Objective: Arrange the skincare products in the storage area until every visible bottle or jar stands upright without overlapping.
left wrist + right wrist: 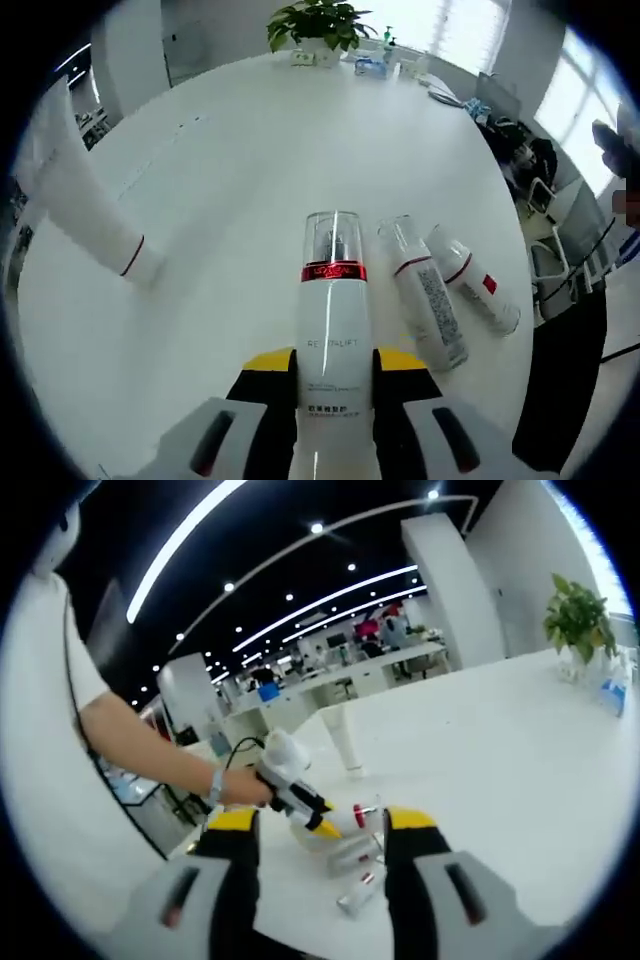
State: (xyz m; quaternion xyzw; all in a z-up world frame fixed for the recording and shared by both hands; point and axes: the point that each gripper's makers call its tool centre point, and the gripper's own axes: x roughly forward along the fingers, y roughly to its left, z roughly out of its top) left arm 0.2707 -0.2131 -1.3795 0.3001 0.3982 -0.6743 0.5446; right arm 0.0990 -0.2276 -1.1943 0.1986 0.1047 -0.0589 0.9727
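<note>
I am clamping my left claw (335, 385) on a pump bottle (333, 310), its yellow-tipped jaws pressing the white body from both sides while the clear cap with the red band is pointing away from me over the white surface (250, 150). Just right of it, two smaller bottles (428, 290) (472, 278) are lying flat side by side, close together, though I cannot tell if they are touching. A white sleeve (85, 205) is reaching in from the left. A potted plant (318, 28) is standing at the far edge. My right claw (322, 845) is hanging with its jaws apart and nothing between them. Beyond it, a hand (243, 786) is holding the left claw (325, 825) on the bottle (345, 842), with another bottle (360, 892) lying nearer to me.
</note>
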